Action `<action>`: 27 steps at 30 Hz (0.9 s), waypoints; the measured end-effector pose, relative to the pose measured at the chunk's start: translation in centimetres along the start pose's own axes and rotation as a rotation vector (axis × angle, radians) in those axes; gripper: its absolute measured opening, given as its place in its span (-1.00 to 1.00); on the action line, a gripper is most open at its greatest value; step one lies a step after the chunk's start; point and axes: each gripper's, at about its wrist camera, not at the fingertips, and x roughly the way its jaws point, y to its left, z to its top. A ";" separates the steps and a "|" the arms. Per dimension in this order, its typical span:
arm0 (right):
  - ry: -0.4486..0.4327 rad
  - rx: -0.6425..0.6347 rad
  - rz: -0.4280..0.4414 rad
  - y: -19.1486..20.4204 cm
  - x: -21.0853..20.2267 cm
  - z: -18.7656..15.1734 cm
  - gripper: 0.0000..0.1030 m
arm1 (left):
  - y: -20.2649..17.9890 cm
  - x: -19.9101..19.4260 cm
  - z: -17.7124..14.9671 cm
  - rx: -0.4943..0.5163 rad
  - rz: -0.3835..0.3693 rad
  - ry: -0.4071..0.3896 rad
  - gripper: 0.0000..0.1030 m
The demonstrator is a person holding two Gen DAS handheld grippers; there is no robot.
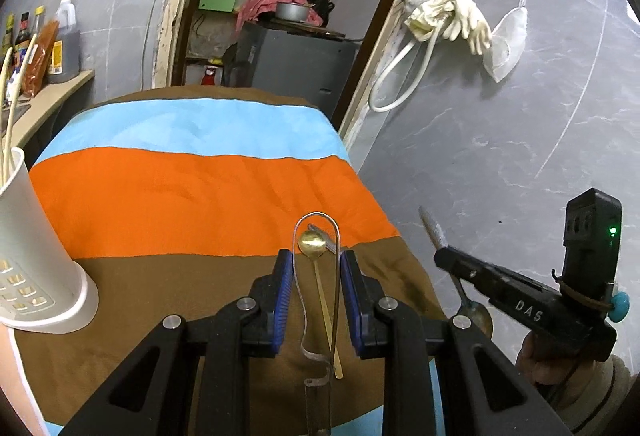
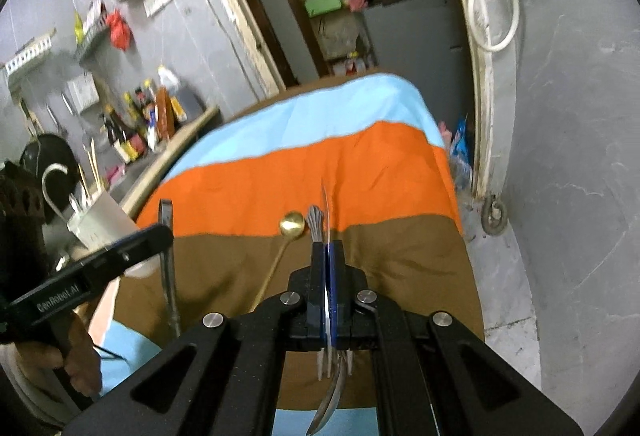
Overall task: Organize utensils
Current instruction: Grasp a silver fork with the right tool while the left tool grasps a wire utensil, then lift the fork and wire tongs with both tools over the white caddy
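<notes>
My left gripper is open, its blue pads on either side of steel tongs whose looped end points away from me. A gold spoon lies on the striped cloth between the tong arms. My right gripper is shut on a silver spoon; it also shows in the left wrist view, off the table's right edge. A silver fork lies on the cloth under the right gripper. A white utensil holder with chopsticks stands at the left.
A counter with sauce bottles runs along the left wall. A grey tiled wall with hanging gloves and a hose stands to the right. A doorway with shelves and a grey cabinet lies behind the table.
</notes>
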 end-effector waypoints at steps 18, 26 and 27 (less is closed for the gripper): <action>-0.289 0.132 0.086 3.6 -4.3 1.4 -0.97 | 1.3 -4.0 1.7 0.056 -0.069 -0.087 -0.56; -0.411 0.084 0.117 7.6 -4.9 2.1 -0.97 | 2.4 -6.3 2.5 0.055 -0.054 -0.119 -0.56; -0.419 0.068 0.121 8.1 -4.9 2.3 -0.97 | 2.5 -6.6 2.6 0.053 -0.052 -0.123 -0.56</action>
